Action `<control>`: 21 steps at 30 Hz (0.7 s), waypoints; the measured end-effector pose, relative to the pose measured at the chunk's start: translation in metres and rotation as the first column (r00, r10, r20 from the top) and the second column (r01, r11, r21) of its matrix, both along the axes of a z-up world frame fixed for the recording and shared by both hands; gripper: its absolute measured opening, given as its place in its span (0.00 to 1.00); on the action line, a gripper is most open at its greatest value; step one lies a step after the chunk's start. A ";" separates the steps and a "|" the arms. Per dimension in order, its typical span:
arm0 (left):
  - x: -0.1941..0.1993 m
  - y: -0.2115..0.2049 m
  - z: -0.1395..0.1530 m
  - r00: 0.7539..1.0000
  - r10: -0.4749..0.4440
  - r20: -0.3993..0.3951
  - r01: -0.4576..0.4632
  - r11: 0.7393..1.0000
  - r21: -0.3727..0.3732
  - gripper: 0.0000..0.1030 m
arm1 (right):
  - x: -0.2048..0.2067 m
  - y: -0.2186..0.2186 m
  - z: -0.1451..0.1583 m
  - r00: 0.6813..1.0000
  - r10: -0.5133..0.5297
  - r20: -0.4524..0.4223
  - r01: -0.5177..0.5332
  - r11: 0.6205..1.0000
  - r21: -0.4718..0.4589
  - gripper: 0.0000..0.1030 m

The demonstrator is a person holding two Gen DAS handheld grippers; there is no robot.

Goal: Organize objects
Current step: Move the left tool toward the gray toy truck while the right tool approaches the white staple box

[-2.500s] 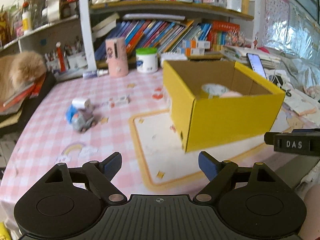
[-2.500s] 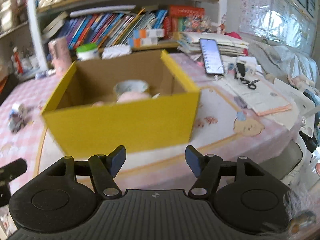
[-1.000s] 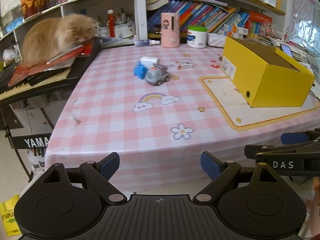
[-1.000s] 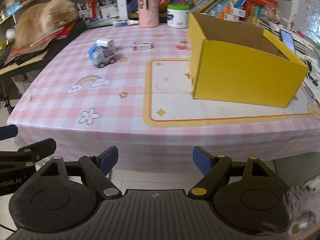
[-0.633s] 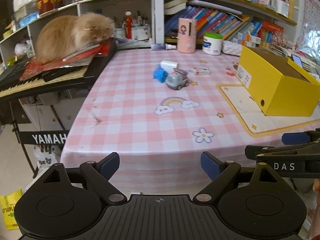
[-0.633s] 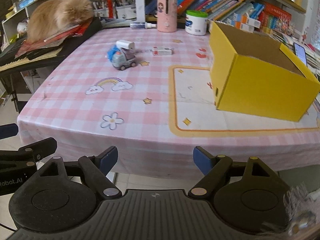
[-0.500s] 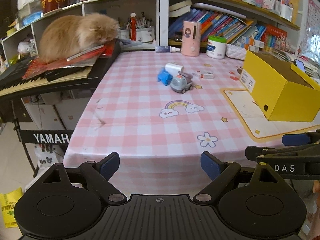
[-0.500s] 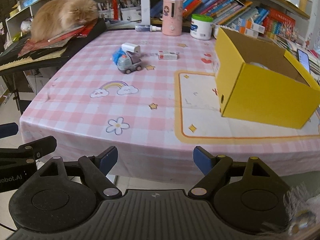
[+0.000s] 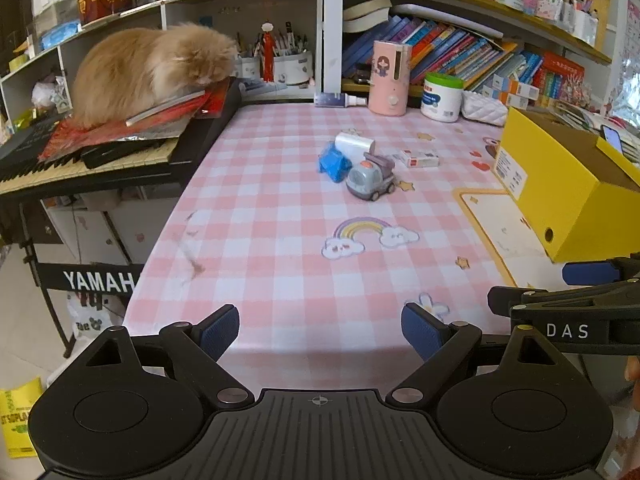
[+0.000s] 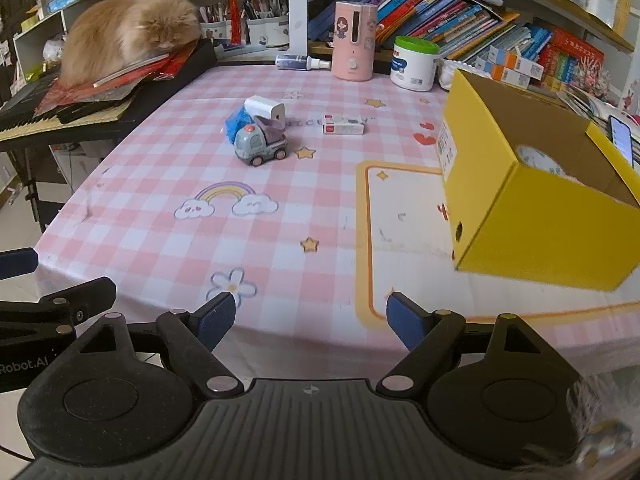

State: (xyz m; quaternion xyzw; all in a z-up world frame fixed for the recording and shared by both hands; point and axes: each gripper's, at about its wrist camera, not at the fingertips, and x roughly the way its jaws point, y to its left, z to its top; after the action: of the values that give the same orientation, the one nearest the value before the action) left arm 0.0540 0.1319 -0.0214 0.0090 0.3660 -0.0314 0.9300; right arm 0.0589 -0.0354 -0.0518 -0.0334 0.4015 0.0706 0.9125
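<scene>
My left tool (image 9: 320,330) carries its camera just off the near edge of the tabletop (image 9: 280,240), looking forward and down along it toward the shelves; my right tool (image 10: 308,316) sits beside it, angled likewise, nearer the yellow box (image 10: 540,216); both views share the toy truck (image 9: 370,178), the cat (image 10: 124,32) and the box.

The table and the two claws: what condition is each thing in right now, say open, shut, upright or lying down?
Left gripper: open, empty.
Right gripper: open, empty.
Yellow box: open-topped, a tape roll inside.
Toy truck: upright on its wheels.
White charger: lying on its side.
Small carton: lying flat.
Green-lidded jar: upright, lid on.
</scene>
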 end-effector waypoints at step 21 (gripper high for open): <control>0.088 -0.008 -0.004 0.997 0.078 -0.025 -0.078 0.997 -0.007 0.88 | 0.109 -0.004 0.004 0.998 0.062 0.015 -0.062 0.998 -0.001 0.79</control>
State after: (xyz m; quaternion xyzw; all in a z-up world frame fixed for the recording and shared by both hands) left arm 0.1415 0.1237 -0.0250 -0.0095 0.3775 0.0032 0.9259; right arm 0.1682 -0.0395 -0.0478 -0.0463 0.3934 0.0985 0.9129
